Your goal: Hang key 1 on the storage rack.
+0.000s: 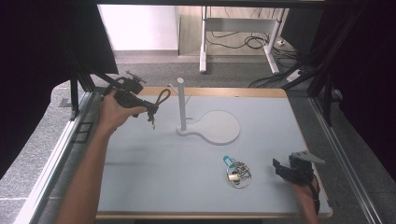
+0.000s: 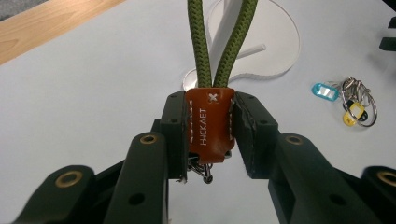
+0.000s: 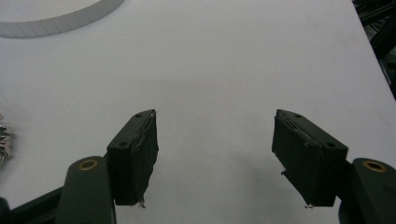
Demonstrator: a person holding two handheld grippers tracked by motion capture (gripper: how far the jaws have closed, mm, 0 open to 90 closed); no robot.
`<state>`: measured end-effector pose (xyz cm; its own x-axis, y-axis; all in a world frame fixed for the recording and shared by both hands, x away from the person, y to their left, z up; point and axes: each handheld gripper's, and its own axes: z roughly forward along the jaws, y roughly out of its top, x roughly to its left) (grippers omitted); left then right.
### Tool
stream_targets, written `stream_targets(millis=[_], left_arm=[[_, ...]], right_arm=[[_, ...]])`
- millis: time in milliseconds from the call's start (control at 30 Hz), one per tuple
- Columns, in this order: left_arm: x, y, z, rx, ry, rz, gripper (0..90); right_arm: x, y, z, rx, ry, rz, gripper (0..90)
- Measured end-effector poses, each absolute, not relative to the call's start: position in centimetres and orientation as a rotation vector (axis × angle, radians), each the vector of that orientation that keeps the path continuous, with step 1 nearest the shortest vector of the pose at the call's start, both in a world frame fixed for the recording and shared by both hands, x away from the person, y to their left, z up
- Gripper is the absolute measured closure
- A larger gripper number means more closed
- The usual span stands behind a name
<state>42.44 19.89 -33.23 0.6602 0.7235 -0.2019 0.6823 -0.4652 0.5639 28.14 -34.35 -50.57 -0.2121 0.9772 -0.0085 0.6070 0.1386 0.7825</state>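
My left gripper (image 1: pixel 148 108) (image 2: pixel 211 128) is shut on a key strap: its jaws pinch the brown leather tab (image 2: pixel 210 126), and the green cord loop (image 1: pixel 162 98) (image 2: pixel 219 37) sticks out beyond them toward the white stand. Small metal keys (image 1: pixel 151 121) hang below the tab. The white stand has an upright post (image 1: pixel 181 103) with a side peg on a round base (image 1: pixel 219 127) (image 2: pixel 273 42). A key bunch with a blue tag (image 1: pixel 237 171) (image 2: pixel 352 100) lies on the table. My right gripper (image 1: pixel 279 169) (image 3: pixel 215 154) is open near the front right, above bare table.
The grey table (image 1: pixel 154 163) has a wooden edge (image 1: pixel 224 92) at the back. Black frame posts (image 1: pixel 77 88) stand at both sides. Desk legs and cables (image 1: pixel 254 42) lie on the floor beyond.
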Motion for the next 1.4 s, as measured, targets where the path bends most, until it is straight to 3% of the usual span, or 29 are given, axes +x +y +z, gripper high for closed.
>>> stream_targets(millis=[800, 1400], left_arm=[[46.4, 19.9, -32.8, 2.226, 1.081, 0.051, 66.7], [47.1, 18.3, -34.2, 2.248, 1.032, -0.019, 66.7]], right_arm=[[28.2, -33.9, -50.5, 1.5, 1.899, 0.91, 31.4], [28.1, -34.2, -50.6, 1.511, 1.892, 0.895, 31.4]])
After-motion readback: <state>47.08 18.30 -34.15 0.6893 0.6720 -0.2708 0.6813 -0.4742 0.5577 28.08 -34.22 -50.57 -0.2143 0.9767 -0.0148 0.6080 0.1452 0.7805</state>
